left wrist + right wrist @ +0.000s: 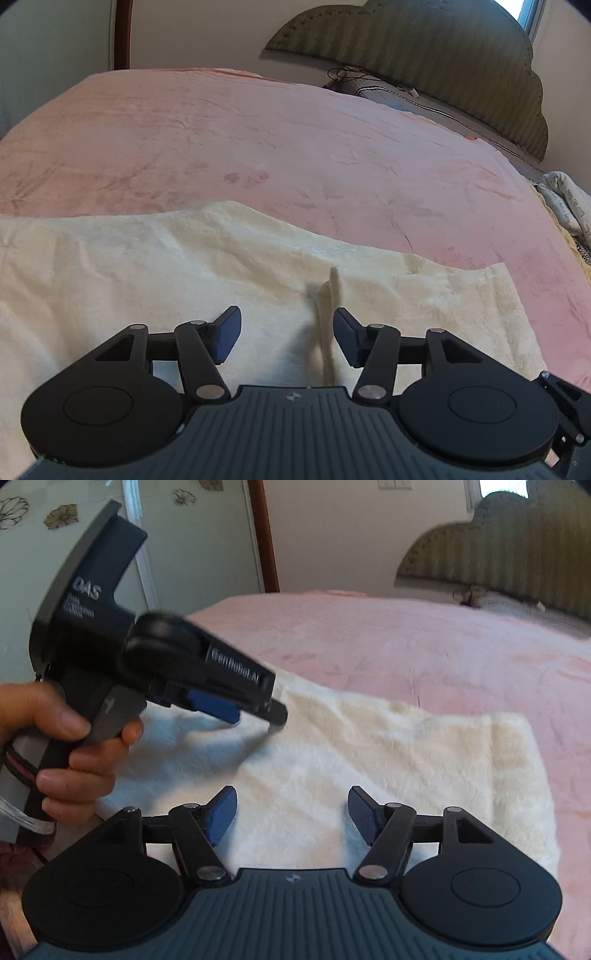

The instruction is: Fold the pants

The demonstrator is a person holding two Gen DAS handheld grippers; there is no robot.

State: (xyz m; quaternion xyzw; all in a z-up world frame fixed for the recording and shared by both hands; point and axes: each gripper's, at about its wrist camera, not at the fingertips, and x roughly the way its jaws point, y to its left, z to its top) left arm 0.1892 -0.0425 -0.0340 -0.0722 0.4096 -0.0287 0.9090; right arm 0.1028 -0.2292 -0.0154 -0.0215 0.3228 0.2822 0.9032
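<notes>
Wide bed under a pink plush blanket, striped olive upholstered headboard at the far end. Cream fleece pants spread flat along the near edge of the bed, running left to right, with a raised ridge of cloth standing up in the middle of the fabric. Square outer edge of the garment seen at right in the right wrist view; whether waistband or leg hem cannot be told from here.

Left gripper low over the pants, jaws parted, nothing between the blue pads, the ridge lying just inside the right-hand pad. Same left gripper seen from the side in the right wrist view, blurred, tips at or very near the cloth; contact likely but not confirmed. Right gripper spread wide above the cloth, holding nothing.

Judged stage: early, no fold visibly completed, grasp being set up. For a sound fold: close on the ridge with both layers taken together, not the top layer alone; take a matching hold with the right gripper near the outer edge; lift both evenly, carry across level, lay edge on edge. Risk noted: thick, slippery fleece liable to slide from a shallow pinch.
</notes>
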